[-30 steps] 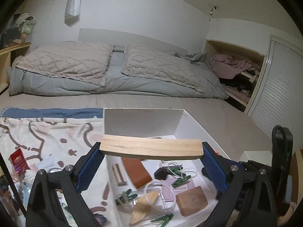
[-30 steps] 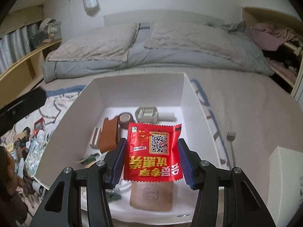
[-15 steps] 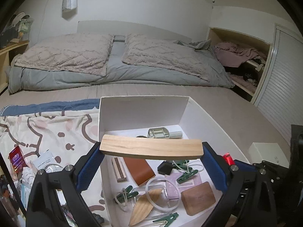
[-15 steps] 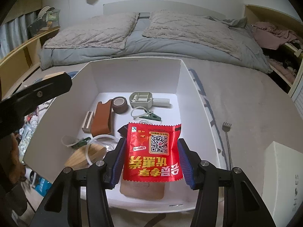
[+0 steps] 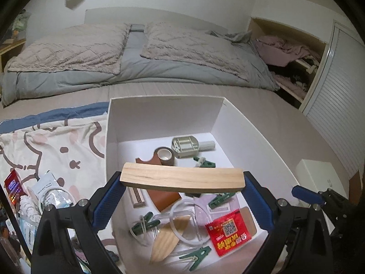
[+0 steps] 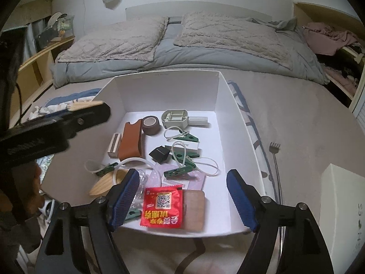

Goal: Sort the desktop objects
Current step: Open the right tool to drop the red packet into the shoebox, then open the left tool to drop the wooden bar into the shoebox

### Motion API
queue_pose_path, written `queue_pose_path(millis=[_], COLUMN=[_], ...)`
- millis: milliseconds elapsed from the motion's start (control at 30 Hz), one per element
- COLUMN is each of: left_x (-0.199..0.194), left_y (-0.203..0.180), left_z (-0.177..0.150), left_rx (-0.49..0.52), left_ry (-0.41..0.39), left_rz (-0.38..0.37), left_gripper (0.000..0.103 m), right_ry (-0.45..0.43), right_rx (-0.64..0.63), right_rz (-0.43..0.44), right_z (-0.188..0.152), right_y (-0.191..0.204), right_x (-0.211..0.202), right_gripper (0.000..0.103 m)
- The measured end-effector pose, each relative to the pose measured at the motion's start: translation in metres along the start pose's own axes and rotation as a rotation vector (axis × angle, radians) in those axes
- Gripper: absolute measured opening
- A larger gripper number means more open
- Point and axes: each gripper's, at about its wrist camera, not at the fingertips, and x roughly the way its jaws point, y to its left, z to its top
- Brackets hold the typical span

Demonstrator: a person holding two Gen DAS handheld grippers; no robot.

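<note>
Left gripper [image 5: 182, 183]: blue ribbed pads pinch a wooden block [image 5: 182, 180] by its two short ends. The block is pale, straight-grained timber, a long flat slat with squared ends. Its long axis runs crosswise between the pads, roughly level, and it hangs above the near half of the white box [image 5: 262, 137].

Right gripper [image 6: 182, 199]: jaws are opening, pads standing wide with nothing pressed between them. Below the gap lies a red sachet [image 6: 163, 206], glossy foil with crimped edges and a printed square code. It rests flat on the box floor near the front wall, partly over a brown rounded-corner pad [image 6: 194, 210]. The sachet's printed text reads upside down from this view, top edge towards the bed [image 6: 182, 45].

Box: open-topped, smooth white card walls. Contents include a tan leather-like case [image 6: 131, 140] lying lengthwise front to back, a brown tape roll [image 6: 150, 125], a grey plastic moulded part [image 6: 175, 118], green clothes pegs [image 6: 180, 171] with white cords, a clear ring [image 5: 190, 223], and a pointed wooden piece [image 5: 167, 239]. A small ridged bar [image 6: 114, 145] lies beside the case; its material may be metal, but the view is too coarse to confirm.

Outside the box, to its right, a metal back-scratcher [image 6: 275, 159] lies on the beige cover.
</note>
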Motion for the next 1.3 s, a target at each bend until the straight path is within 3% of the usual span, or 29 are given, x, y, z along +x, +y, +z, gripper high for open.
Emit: queue_pose_path(millis=[300, 1300], left_x=[0.011, 0.002], left_y=[-0.009, -0.031], left_z=[-0.005, -0.008], left_rx=[0.034, 0.105], left_ry=[0.052, 0.048], left_rz=[0.005, 0.019], left_gripper=[0.100, 0.102], right_ry=[-0.007, 0.009], right_rx=[-0.019, -0.011], right_rz=[0.002, -0.019], right_z=[-0.005, -0.011], right_y=[0.004, 0.003], right_x=[-0.008, -0.015], right_gripper=[0.079, 0.079])
